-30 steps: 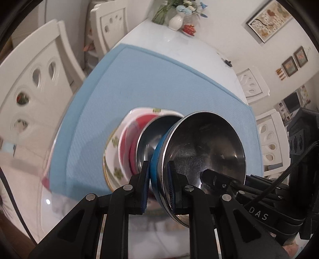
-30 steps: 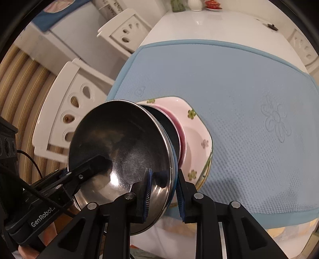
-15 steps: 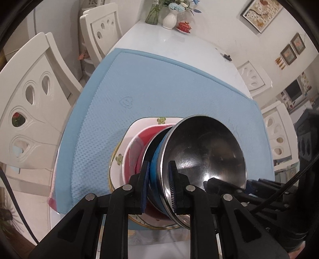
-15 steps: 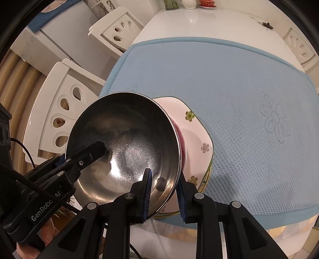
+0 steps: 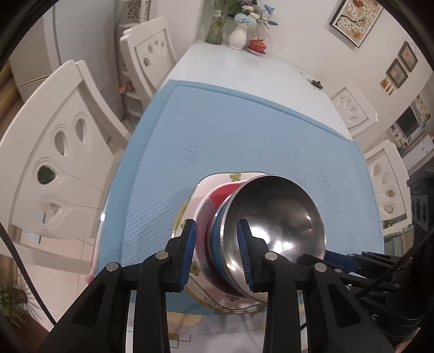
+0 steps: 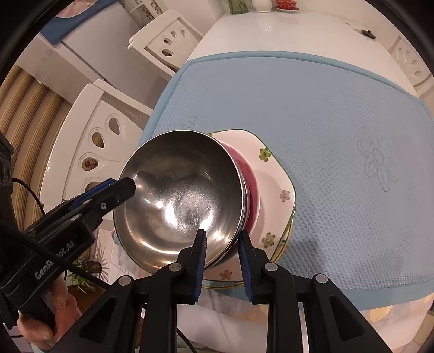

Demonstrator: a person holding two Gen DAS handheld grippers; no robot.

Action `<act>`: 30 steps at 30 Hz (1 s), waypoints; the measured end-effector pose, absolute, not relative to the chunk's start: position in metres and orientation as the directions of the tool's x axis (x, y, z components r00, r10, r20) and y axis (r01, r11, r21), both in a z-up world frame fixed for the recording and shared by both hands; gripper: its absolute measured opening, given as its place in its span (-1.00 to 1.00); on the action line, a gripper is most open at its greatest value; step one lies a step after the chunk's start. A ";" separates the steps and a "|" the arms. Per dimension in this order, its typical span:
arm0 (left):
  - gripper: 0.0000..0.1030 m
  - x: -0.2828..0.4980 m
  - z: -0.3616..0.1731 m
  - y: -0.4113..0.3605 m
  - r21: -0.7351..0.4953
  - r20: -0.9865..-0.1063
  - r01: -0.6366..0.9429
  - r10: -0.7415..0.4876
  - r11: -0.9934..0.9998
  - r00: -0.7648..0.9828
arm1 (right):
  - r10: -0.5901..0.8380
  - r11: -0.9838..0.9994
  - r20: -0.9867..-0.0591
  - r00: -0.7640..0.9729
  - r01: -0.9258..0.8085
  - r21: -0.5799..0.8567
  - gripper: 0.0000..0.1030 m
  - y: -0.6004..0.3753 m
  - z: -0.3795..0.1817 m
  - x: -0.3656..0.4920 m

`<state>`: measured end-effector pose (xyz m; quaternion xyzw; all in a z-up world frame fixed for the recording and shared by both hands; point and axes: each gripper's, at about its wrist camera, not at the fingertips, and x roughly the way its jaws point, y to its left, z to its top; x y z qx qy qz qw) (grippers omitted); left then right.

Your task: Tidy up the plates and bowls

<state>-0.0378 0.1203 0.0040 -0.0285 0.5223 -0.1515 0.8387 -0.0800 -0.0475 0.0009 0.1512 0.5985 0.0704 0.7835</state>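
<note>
- The long white glossy table point(image 5: 260, 73) takes up most of both views and carries everything else; white carved chairs point(image 5: 54, 152) stand along its sides.
- A light blue textured mat point(image 5: 244, 130) with embossed flowers covers the near half of the table, reaching its near edge.
- On the mat's near edge rests a white square plate with small flower prints point(image 6: 274, 173).
- On that plate sits a stack: a red bowl point(image 6: 251, 179), a blue-rimmed bowl point(image 5: 217, 244) above it, and a shiny round steel bowl point(image 6: 179, 195) on top.
- The left gripper point(image 5: 217, 254) has its fingers spread, one each side of the stack's rim, pinching nothing.
- The right gripper point(image 6: 221, 262) is likewise spread across the steel bowl's rim.
- At the table's far end stand a white vase of flowers point(image 5: 238, 32) and a small red lidded dish point(image 5: 257, 44).
- Framed pictures point(image 5: 355, 19) hang on the wall beyond the table.
</note>
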 end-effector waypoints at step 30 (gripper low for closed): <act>-0.45 -0.115 0.080 0.104 -0.195 -0.739 0.336 -0.363 0.921 0.567 | 0.074 0.987 -0.889 0.451 0.095 0.130 -0.30 -0.047 0.089 -0.163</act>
